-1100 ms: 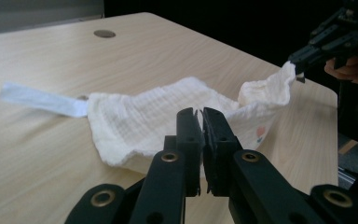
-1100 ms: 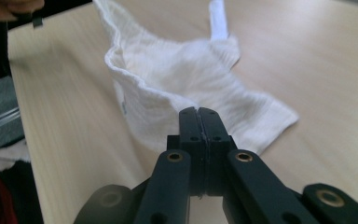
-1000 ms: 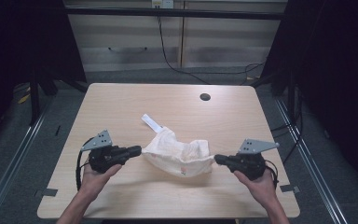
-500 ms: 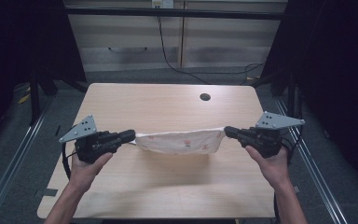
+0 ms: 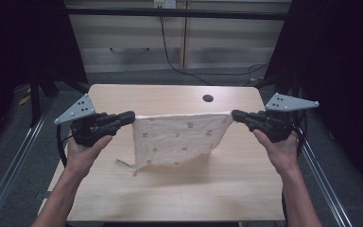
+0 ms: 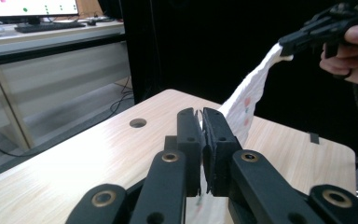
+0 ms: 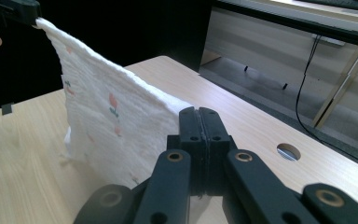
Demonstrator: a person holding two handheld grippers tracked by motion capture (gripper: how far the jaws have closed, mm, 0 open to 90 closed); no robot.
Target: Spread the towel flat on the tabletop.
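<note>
Up comes the cloth (image 5: 179,139): half a second ago it was a narrow band stretched between the two hands, and now it hangs open as a full sheet above the surface (image 5: 170,194). Both hands have risen a touch and drawn slightly nearer each other. The left tongs (image 5: 131,116) are pressed together on the cloth's upper left corner; in the left gripper view a sliver of white fabric sits between the jaws. The right tongs (image 5: 235,114) are clamped on the upper right corner, with the fabric running straight out from the closed jaws in the right gripper view. Between them the top edge is taut and level. The cloth is white with small red flower prints. Its lower left corner and a trailing tag (image 5: 123,163) seem to brush the wood, though that is hard to judge. A round hole (image 5: 208,98) shows in the surface behind the cloth.
</note>
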